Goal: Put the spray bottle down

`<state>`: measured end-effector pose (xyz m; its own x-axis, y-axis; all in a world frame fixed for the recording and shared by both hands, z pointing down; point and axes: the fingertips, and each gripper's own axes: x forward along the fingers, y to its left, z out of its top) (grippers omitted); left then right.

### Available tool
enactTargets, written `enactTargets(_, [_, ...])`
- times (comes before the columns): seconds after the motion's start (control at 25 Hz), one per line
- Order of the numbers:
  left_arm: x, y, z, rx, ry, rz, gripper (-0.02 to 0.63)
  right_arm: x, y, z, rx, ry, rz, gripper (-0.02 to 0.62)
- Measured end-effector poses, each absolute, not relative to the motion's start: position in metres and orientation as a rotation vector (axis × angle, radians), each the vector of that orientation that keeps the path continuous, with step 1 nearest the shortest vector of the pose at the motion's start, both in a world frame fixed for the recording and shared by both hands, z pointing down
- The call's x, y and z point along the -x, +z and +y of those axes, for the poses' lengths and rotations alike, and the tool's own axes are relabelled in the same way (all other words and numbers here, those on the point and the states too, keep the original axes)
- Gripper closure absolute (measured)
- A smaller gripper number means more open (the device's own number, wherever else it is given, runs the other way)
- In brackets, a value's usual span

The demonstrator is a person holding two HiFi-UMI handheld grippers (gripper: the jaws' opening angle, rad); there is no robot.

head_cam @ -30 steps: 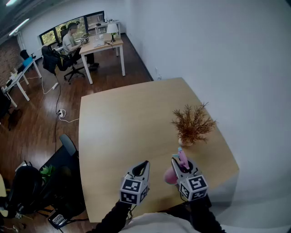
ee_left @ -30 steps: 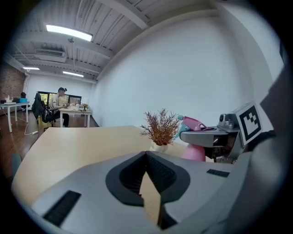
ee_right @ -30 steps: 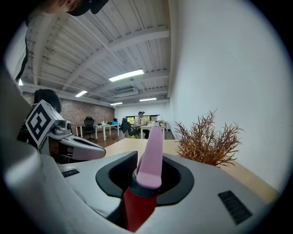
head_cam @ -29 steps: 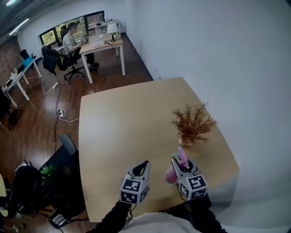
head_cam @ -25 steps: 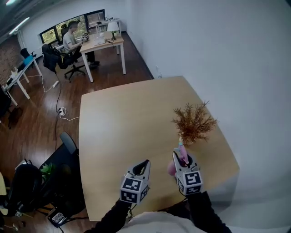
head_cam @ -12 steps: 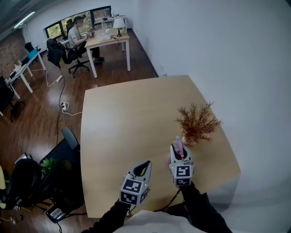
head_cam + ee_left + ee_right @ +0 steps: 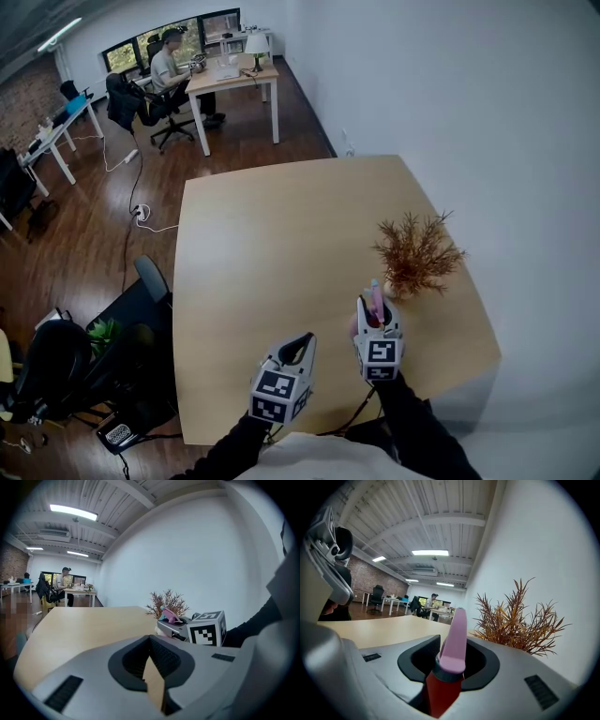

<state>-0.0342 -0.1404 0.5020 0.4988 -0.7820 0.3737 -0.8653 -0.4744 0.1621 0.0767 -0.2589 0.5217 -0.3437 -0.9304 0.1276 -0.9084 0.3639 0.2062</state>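
Jaws of the right gripper (image 7: 373,317) are clamping the red neck of the spray bottle (image 7: 453,637). They are holding it over the table (image 7: 272,244), just beside the dried plant (image 7: 418,253). Jaws of the left gripper (image 7: 150,640) are resting together, empty. Lowering the bottle upright, clear of the twigs, before letting go seems wise. Only the head view is showing the tabletop below, and no view is showing the bottle's base.

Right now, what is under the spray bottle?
The wooden table lies under the spray bottle, which the right gripper holds in its jaws. The gripper covers the bottle's base, so whether it touches the table cannot be seen.
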Motion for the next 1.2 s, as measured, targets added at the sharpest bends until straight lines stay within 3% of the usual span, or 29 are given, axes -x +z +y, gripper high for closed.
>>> enactTargets(0.04, [0.034,0.502,-0.140,-2.420,0.356,-1.379,0.617,-0.076,0.523,-0.259,-1.645,-0.134,-2.405,0.491])
enactTargets(0.12, [0.033,0.501,-0.142,-2.426,0.357,-1.376,0.617,-0.075,0.530,-0.258,-1.626,-0.098,-2.416,0.406])
enactTargets(0.2, [0.032,0.501,-0.143,-2.430,0.360,-1.372,0.617,-0.075,0.532,-0.256,-1.606,-0.074,-2.424,0.370])
enactTargets(0.8, [0.030,0.503,-0.146,-2.440,0.363,-1.353,0.617,-0.109,0.528,-0.187,-1.663,0.106,-2.463,0.349])
enactTargets(1.12, [0.025,0.500,-0.145,-2.457,0.372,-1.334,0.617,-0.121,0.486,-0.155,-1.695,0.120,-2.500,0.596])
enactTargets(1.2, [0.025,0.499,-0.144,-2.462,0.375,-1.331,0.617,-0.122,0.477,-0.151,-1.692,0.154,-2.521,0.615])
